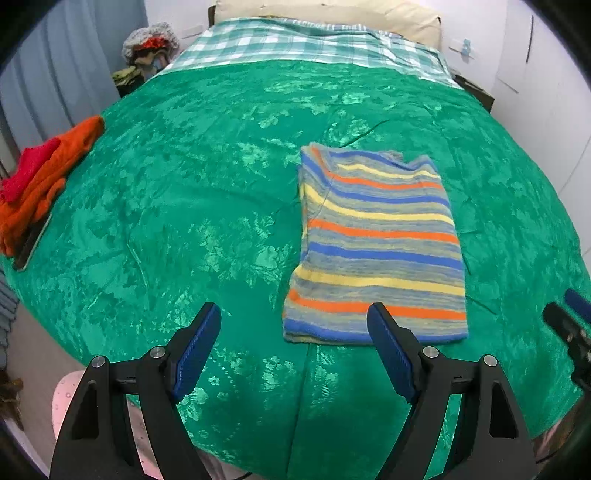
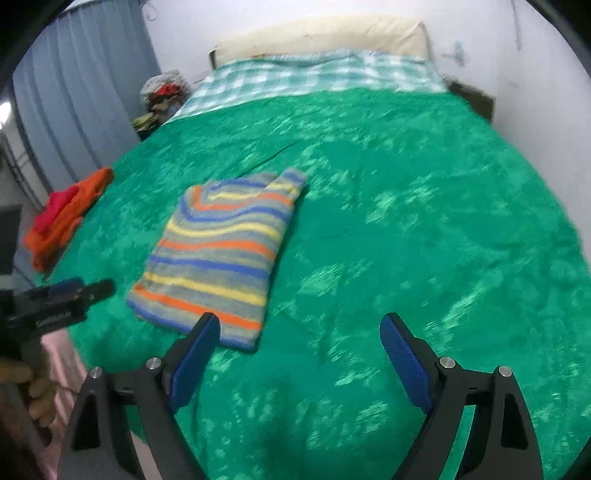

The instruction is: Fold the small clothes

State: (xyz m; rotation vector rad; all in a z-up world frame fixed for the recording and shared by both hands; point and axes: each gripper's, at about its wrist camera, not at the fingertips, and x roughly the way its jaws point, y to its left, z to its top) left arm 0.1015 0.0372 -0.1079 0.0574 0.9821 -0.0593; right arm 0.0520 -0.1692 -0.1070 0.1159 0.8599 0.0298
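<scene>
Both wrist cameras look forward and steeply down from the bed's foot toward the pillow (image 1: 332,14), close above the green bedspread (image 1: 221,166). They share the striped sweater (image 1: 376,243): right of centre in the left view, left in the right.

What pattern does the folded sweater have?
The sweater has orange, yellow and blue stripes on grey, clearest in the left wrist view.

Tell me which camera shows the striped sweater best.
The left wrist view: the striped sweater lies folded, sharp and near centre. The right wrist view shows the same sweater whole but blurred and off to the left.
</scene>
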